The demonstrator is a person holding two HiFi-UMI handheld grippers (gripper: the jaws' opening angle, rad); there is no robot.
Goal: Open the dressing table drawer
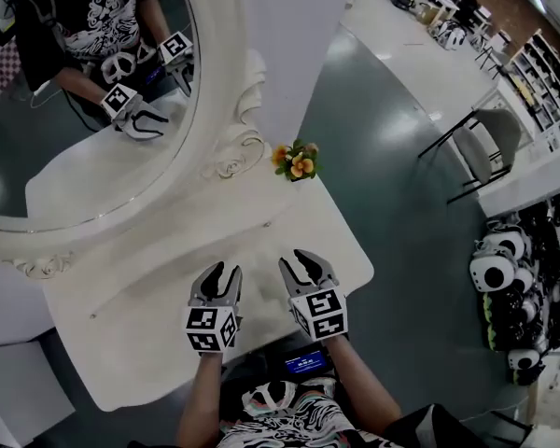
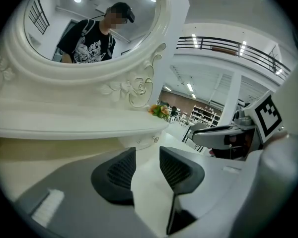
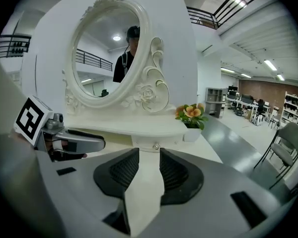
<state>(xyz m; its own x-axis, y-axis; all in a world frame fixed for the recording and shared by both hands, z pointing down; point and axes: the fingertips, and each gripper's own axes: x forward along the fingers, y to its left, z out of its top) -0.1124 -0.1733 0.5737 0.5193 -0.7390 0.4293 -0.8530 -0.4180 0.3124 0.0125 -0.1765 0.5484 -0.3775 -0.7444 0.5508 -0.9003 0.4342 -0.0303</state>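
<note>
The white dressing table (image 1: 159, 292) carries an oval mirror (image 1: 84, 171) in a carved frame. Under the mirror's raised shelf sits a small drawer with a round knob (image 3: 155, 146), which also shows in the left gripper view as the knob (image 2: 154, 139). The drawer front looks flush and closed. My left gripper (image 1: 222, 273) and right gripper (image 1: 304, 261) hover side by side over the tabletop near its front edge, both pointing towards the mirror. Each is open with nothing between its jaws. The knob lies straight ahead of the right gripper (image 3: 149, 155), some way off, and ahead to the right of the left gripper (image 2: 148, 155).
A small pot of orange flowers (image 1: 297, 161) stands at the table's right end beside the mirror frame. A grey chair (image 1: 490, 143) and long white tables (image 1: 420, 54) stand across the dark floor to the right. Black-and-white gear (image 1: 504, 278) is piled at the far right.
</note>
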